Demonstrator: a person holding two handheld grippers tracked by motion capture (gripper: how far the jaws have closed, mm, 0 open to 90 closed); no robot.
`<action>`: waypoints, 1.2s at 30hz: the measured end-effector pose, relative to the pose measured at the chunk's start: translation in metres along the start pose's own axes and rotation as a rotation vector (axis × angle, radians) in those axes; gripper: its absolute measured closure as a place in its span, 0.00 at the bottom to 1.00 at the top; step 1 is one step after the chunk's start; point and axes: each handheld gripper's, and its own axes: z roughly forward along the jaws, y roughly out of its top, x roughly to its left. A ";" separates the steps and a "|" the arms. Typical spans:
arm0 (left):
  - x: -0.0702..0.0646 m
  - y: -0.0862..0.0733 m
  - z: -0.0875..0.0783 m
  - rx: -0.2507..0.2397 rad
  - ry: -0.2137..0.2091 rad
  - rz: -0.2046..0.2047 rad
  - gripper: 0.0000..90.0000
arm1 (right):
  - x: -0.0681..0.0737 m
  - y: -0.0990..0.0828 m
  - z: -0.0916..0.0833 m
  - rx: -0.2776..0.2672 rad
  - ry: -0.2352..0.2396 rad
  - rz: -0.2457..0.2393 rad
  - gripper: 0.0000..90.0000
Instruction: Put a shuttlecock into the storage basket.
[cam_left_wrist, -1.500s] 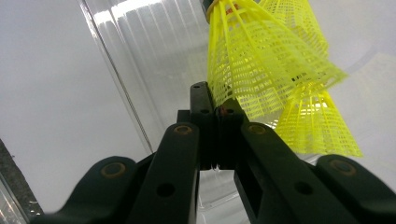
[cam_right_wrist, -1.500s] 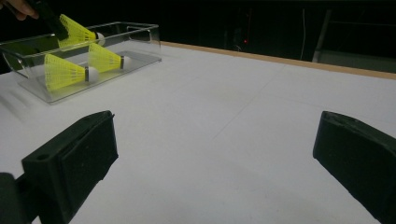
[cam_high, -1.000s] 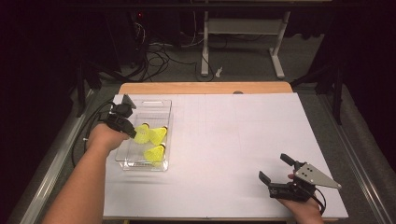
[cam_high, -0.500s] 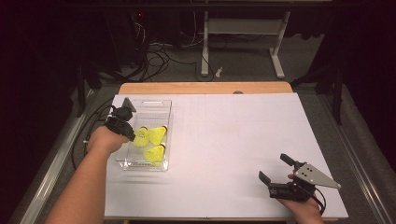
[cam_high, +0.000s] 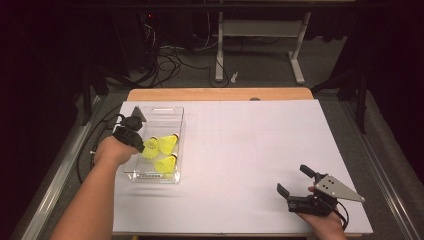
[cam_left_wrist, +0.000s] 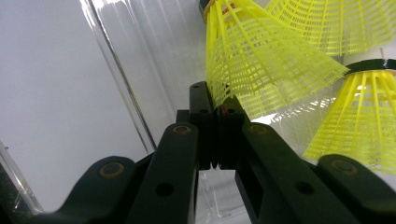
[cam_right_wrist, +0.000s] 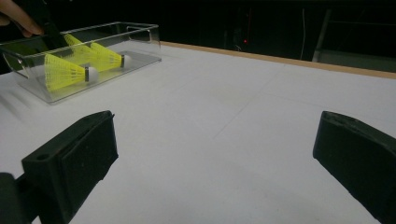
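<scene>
Since a second ago little has been altered: the left tongs (cam_left_wrist: 212, 100) have been eased only slightly along the inside of the clear box (cam_high: 177, 120), and their jaws have been kept pressed together, with the rim of a yellow shuttlecock (cam_left_wrist: 261, 60) apparently pinched at their tips. No lift has been made yet, so it is judged that the grip has been taken and the shuttlecock is about to be drawn out of the box. Two more shuttlecocks (cam_high: 168, 144) (cam_high: 166, 163) are left lying in the box just beside the held one, their skirts touching or nearly touching it, so a nudge during withdrawal is to be expected. The right tongs (cam_high: 293, 179) have been kept still, well apart from the box, with jaws spread wide and nothing between them. The box is set on a white sheet that covers the tabletop (cam_high: 250, 150), whose wooden edge (cam_high: 220, 94) is seen beyond the box. The room behind is dark; cables (cam_high: 165, 55) and a white frame (cam_high: 260, 30) are seen on the floor.
</scene>
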 end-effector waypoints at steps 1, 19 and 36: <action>0.000 0.000 0.000 -0.001 0.001 0.000 0.98 | 0.000 0.000 0.000 0.000 0.000 0.000 0.00; -0.003 0.002 0.004 0.023 -0.009 0.019 0.97 | -0.001 0.000 0.000 0.001 -0.004 0.005 0.00; -0.008 0.000 0.002 0.036 -0.032 0.045 0.83 | -0.001 0.000 0.000 -0.001 -0.001 0.003 0.00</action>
